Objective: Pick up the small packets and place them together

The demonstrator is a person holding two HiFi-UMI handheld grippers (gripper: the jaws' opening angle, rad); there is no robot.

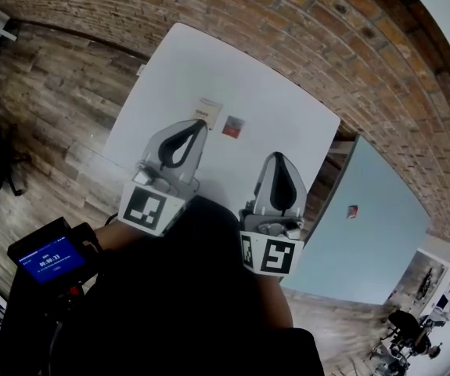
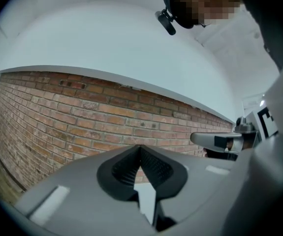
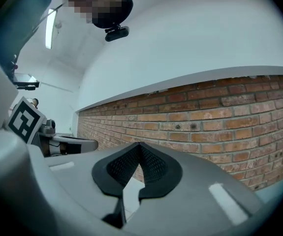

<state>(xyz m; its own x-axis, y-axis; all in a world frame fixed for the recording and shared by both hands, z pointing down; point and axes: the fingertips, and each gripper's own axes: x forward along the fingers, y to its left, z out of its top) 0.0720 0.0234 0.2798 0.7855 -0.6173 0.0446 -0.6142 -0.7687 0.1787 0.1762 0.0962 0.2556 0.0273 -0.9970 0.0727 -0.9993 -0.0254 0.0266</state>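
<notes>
Two small packets lie close together on the white table in the head view: a white one and a red and grey one just to its right. My left gripper is shut and holds nothing, with its tip just short of the white packet. My right gripper is shut and bare too, nearer me and to the right of the red packet. In both gripper views the closed jaws point up at a brick wall, and no packet shows.
A light blue tabletop stands to the right of the white table. A device with a blue screen sits at my lower left. A brick wall runs behind the table, over a wood plank floor.
</notes>
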